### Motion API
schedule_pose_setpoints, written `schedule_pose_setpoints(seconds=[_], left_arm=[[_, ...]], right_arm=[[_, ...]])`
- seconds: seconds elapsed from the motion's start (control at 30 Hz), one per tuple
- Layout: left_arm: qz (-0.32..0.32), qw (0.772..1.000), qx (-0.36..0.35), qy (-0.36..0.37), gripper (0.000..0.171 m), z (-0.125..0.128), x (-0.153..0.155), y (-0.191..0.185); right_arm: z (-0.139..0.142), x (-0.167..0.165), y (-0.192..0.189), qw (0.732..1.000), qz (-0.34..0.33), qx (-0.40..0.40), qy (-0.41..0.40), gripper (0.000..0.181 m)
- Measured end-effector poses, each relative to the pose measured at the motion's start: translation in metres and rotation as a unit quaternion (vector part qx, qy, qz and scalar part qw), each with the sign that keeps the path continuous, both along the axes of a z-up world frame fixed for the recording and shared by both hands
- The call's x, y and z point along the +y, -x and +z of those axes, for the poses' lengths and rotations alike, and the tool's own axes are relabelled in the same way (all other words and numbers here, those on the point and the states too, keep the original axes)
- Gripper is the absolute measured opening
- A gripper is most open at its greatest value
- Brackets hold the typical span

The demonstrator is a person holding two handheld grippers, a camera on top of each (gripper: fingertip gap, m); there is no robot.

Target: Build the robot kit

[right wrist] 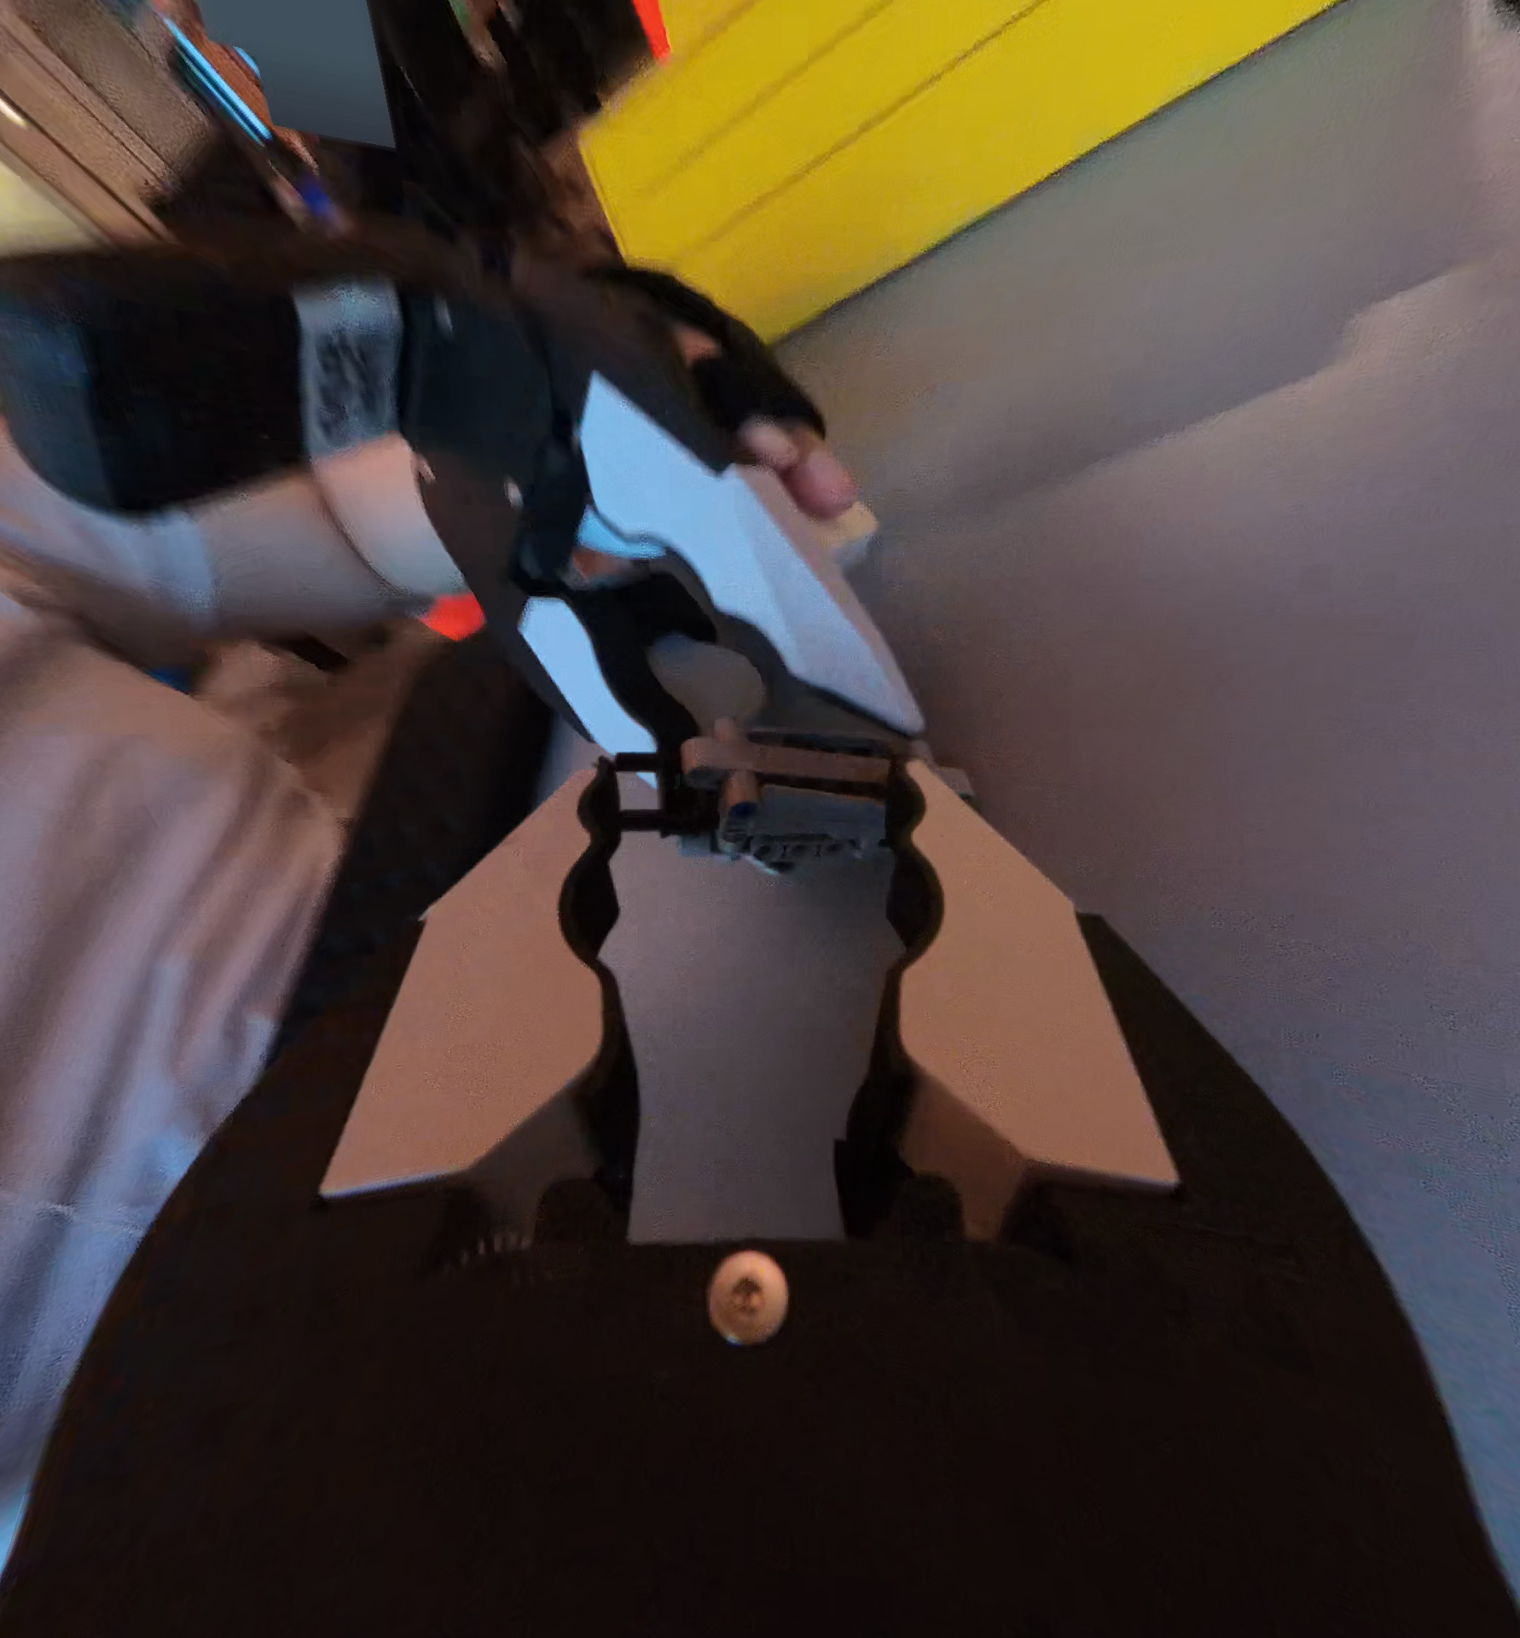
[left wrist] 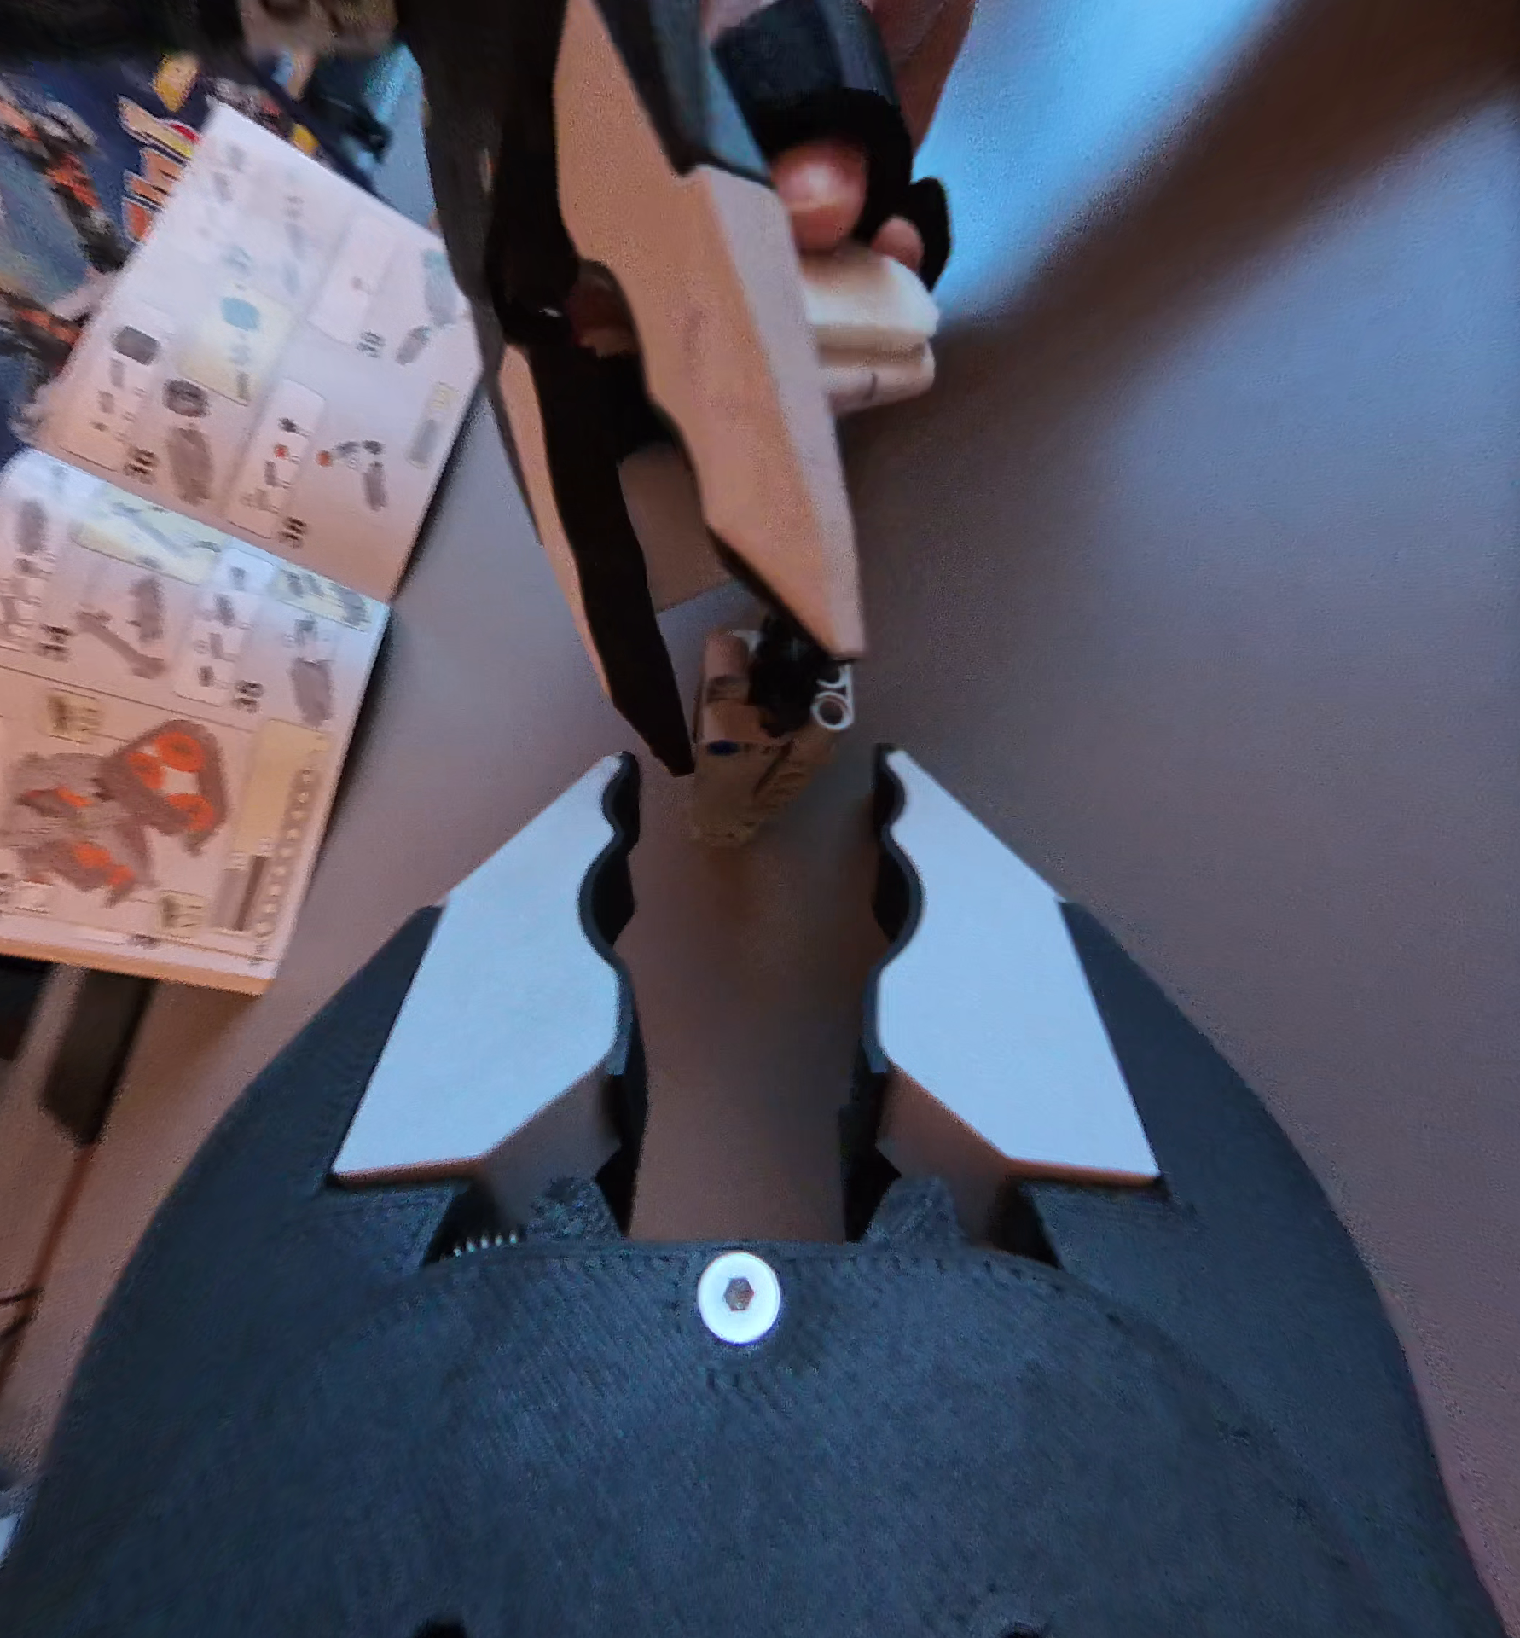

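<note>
A small brick assembly (left wrist: 752, 753) of tan-grey beams with black and white parts hangs just above the grey table (left wrist: 1182, 620). My right gripper (right wrist: 752, 780) is shut on the assembly (right wrist: 792, 829), which spans the gap between its fingertips. In the left wrist view the right gripper (left wrist: 765, 709) comes down from above, held by a hand in a black fingerless glove (left wrist: 827, 195). My left gripper (left wrist: 756, 767) is open and empty, its tips just short of the assembly. In the right wrist view the left gripper (right wrist: 783, 731) reaches in from the upper left, right above the assembly.
An open instruction booklet (left wrist: 163, 576) lies on the table at the left, with a printed box (left wrist: 30, 177) behind it. A yellow panel (right wrist: 827, 133) stands at the table's far side. A person's light sleeve (right wrist: 74, 798) fills the left of the right wrist view. My two grippers' fingertips are within a few centimetres of each other.
</note>
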State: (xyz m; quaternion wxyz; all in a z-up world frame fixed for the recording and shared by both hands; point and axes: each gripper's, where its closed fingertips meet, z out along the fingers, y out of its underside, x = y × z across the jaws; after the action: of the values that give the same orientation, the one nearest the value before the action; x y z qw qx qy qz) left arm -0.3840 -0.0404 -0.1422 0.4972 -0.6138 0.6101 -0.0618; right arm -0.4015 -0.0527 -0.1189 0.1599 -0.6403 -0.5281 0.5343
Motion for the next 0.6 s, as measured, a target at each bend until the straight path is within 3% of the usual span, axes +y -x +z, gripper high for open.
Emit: schedule_pose_setpoints(seconds=[0.1,0.17,0.23,0.27,0.3,0.33,0.43,0.5,0.6], left_arm=[[0.028,0.999,-0.013,-0.035,0.023,0.004,0.014,-0.001],[0.042,0.998,-0.044,0.016,0.022,0.006,0.016,-0.002],[0.062,0.988,-0.099,0.105,0.022,0.011,0.017,-0.001],[0.076,0.976,-0.131,0.156,0.022,0.014,0.019,0.000],[0.083,0.959,-0.162,0.215,0.021,0.016,0.018,-0.001],[0.086,0.937,-0.193,0.276,0.021,0.017,0.016,-0.002],[0.090,0.884,-0.222,0.402,0.021,0.011,0.006,-0.004],[0.098,0.869,-0.221,0.431,0.021,0.009,0.003,-0.003],[0.113,0.845,-0.224,0.472,0.021,0.007,0.001,-0.002]], right_arm=[[0.006,0.009,-0.002,0.997,-0.005,0.018,0.077,0.059],[0.007,0.013,-0.004,0.995,-0.013,0.026,0.094,0.060],[0.014,0.023,-0.008,0.997,-0.036,0.050,0.039,0.065],[0.025,0.030,-0.012,0.995,-0.059,0.074,-0.040,0.064],[0.040,0.035,-0.017,0.979,-0.089,0.100,-0.152,0.068],[0.058,0.038,-0.023,0.947,-0.122,0.119,-0.272,0.073],[0.075,0.016,-0.027,0.812,-0.116,0.088,-0.565,0.073],[0.053,0.003,-0.017,0.770,-0.073,0.040,-0.633,0.076],[0.019,0.004,-0.008,0.755,-0.027,-0.045,-0.653,0.087]])
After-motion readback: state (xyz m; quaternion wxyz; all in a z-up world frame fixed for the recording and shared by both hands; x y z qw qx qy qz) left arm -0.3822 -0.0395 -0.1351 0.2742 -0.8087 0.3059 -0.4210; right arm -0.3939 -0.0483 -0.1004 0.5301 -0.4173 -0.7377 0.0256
